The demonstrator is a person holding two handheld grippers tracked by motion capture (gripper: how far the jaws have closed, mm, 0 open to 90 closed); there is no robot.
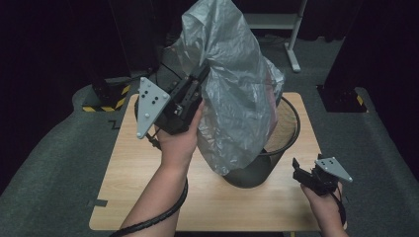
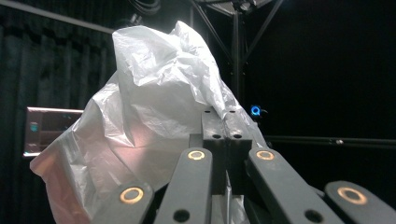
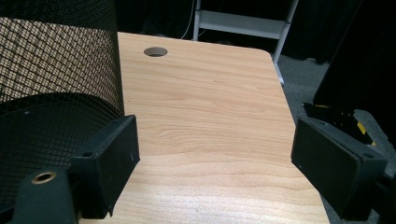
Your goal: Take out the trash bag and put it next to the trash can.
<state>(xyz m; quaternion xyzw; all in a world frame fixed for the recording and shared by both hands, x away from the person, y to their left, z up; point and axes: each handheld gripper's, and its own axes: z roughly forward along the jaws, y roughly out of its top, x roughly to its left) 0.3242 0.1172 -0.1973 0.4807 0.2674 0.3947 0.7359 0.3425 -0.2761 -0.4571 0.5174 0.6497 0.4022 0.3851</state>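
Observation:
A grey translucent plastic bag [image 1: 232, 89] hangs raised above a black mesh wastebasket [image 1: 291, 123] that stands on the wooden table [image 1: 148, 197]; the bag's lower end still reaches into the basket. My left gripper [image 1: 197, 81] is held up at the bag's left side and is shut on a fold of it. In the left gripper view the jaws [image 2: 224, 130] are pressed together with the crumpled bag [image 2: 154, 107] bunched behind them. My right gripper [image 1: 299, 170] is low at the table's right front, to the right of the basket, open with nothing between its jaws. In the right gripper view its gripper [image 3: 215, 158] frames bare table [image 3: 205, 93], with the basket wall [image 3: 56, 93] against its left jaw.
A round cable hole [image 3: 155, 51] lies in the table's far part. A white metal frame [image 1: 294, 44] stands behind the table. Dark stands with yellow-black striped bases [image 1: 106, 106] flank it on grey carpet. The table's right edge runs close to my right gripper.

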